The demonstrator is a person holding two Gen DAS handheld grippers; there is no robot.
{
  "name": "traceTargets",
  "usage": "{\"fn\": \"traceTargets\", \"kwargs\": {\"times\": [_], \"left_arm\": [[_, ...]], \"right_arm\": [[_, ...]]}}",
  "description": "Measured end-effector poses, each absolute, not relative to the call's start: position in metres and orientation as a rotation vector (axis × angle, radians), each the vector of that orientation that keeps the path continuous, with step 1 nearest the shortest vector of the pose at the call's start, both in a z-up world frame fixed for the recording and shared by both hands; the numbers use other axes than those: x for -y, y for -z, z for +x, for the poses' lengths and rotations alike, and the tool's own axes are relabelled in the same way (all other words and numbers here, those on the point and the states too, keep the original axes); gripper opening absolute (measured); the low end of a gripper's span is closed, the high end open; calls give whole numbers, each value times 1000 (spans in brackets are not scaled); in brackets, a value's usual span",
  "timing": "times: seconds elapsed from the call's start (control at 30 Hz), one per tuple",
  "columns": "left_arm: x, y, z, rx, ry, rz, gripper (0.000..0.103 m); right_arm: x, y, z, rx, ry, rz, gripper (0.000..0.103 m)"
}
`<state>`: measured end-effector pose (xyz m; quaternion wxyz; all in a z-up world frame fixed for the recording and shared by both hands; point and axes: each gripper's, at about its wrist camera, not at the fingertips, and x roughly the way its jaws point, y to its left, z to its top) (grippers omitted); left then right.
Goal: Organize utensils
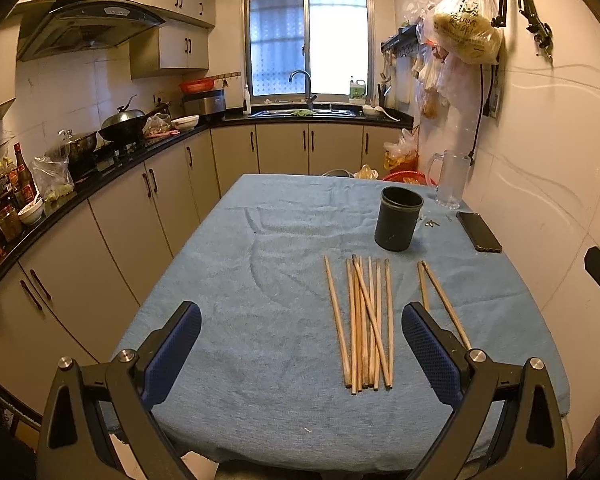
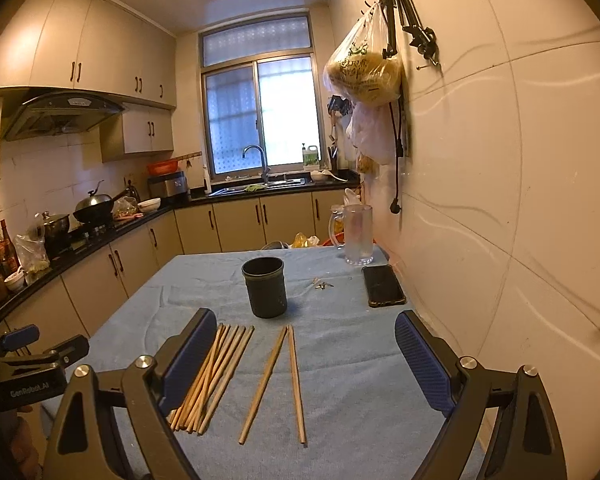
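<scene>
While both the left gripper [image 1: 300, 354] and right gripper [image 2: 306, 356] are held spread wide and empty above the blue cloth [image 1: 260, 280], nothing is gripped. The chopsticks [image 1: 364, 320] are laid flat just before the dark cup [image 1: 398, 218], two of them set apart.

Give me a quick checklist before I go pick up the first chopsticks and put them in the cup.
1. Left gripper open, nothing held: ok.
2. Right gripper open, nothing held: ok.
3. Dark cup upright, mouth open, beyond the chopsticks: ok.
4. Loose pair of chopsticks lies apart from the bundle of chopsticks, between the right gripper's fingers: ok.
5. Bundle overlaps, one stick crossing the others: not ok for a single-stick grasp.
6. Phone and glass pitcher sit off to the side of the cup: ok.
</scene>
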<state>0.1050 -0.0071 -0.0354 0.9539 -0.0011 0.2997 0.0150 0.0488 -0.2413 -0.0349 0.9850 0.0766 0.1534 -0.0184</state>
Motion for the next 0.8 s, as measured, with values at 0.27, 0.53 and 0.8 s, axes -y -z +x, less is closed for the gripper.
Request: {"fn": "traceTargets", "kwargs": {"times": [0.27, 0.53, 0.8], "left_arm": [[-1, 39, 111, -622, -40, -28, 100], [-2, 38, 111, -617, -33, -27, 100], [-4, 35, 107, -608, -29, -15, 100]], "right_arm": [[235, 35, 57, -316, 15, 148, 92], [232, 33, 56, -311, 8, 148, 92], [229, 30, 56, -312, -1, 151, 90]]}}
